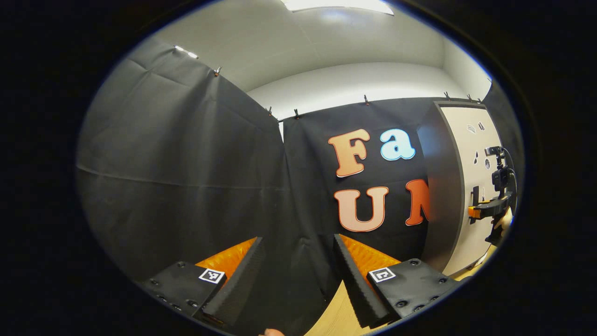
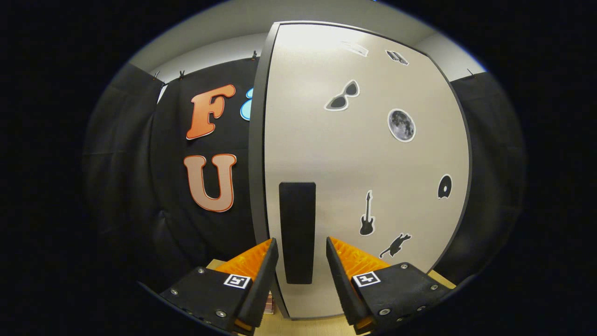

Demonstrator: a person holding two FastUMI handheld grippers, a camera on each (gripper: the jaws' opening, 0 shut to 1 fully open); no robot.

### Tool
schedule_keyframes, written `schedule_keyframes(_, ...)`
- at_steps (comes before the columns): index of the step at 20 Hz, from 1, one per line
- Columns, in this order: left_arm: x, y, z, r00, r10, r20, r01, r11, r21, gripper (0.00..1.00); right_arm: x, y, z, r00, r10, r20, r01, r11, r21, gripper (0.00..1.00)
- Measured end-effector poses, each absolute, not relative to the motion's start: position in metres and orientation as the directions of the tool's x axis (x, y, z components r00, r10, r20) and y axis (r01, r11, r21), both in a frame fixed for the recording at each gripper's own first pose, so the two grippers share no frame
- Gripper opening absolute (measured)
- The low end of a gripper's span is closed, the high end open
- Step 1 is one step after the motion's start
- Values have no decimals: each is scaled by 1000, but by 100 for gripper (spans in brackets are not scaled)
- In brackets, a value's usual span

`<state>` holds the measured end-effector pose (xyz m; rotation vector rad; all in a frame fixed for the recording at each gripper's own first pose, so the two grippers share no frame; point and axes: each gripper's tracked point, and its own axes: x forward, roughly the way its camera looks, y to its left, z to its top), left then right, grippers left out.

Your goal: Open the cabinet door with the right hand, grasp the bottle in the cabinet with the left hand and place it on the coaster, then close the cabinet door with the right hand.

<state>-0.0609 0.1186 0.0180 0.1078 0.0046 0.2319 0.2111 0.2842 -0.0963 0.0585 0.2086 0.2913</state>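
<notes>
Right gripper (image 2: 298,261) squared up to the tall pale beige cabinet door with dark grey edging (image 2: 364,158), jaws spread wide on either side of the long black vertical handle bar (image 2: 297,231), nothing yet between them pressed. Lined up that way, by the look of it, so that a short push forward and a squeeze would catch the handle for the first step, the pull open. Door closed, near as can be judged; handle set near the door's left edge, so probably hinged on the far right side and due to swing toward the camera. Small dark stickers scattered over the panel: sunglasses (image 2: 343,96), a round grey moon (image 2: 401,125), a guitar (image 2: 367,213).

Left gripper (image 1: 298,275) held off to the side, jaws also wide and empty, aimed at the black cloth wall rather than the cabinet; likely parked there to stay clear of the door's swing until the bottle can be reached. From this side, the same cabinet at the right edge with the right gripper at its front.

Bottle presumably inside the shut cabinet, hidden; coaster not made out.

Light wooden desk (image 2: 303,324) glimpsed under the jaws, carrying the cabinet. Black draped cloth clipped along a rail on the booth walls, white wall and ceiling above, a bright ceiling light overhead.
</notes>
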Motion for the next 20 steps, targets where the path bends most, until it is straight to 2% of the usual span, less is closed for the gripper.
schedule_keyframes(1, -62, 120, 17, 973, 231, 6, -230, 967, 109, 96, 213, 285, -96, 937, 292, -194, -279, 956, 88, 59)
schedule_keyframes(4, -60, 121, 13, 973, 231, -1, -229, 967, 110, 94, 214, 285, -98, 937, 292, -191, -280, 956, 87, 42)
schedule_keyframes(5, -59, 121, 12, 973, 232, -4, -230, 967, 111, 96, 213, 285, -98, 935, 295, -195, -283, 955, 86, 36)
schedule_keyframes(6, -60, 122, 11, 973, 232, -6, -230, 967, 111, 99, 212, 284, -97, 934, 300, -192, -289, 954, 85, 35)
schedule_keyframes(7, -58, 122, 11, 973, 233, -6, -231, 967, 111, 94, 211, 284, -98, 932, 306, -193, -295, 952, 83, 33)
schedule_keyframes(13, -54, 118, 12, 974, 228, 5, -227, 968, 105, 94, 200, 281, -96, 917, 340, -210, -329, 940, 84, 25)
schedule_keyframes(20, -59, 100, 23, 981, 192, 10, -192, 975, 108, 94, 183, 270, -87, 901, 386, -199, -374, 923, 93, 25)
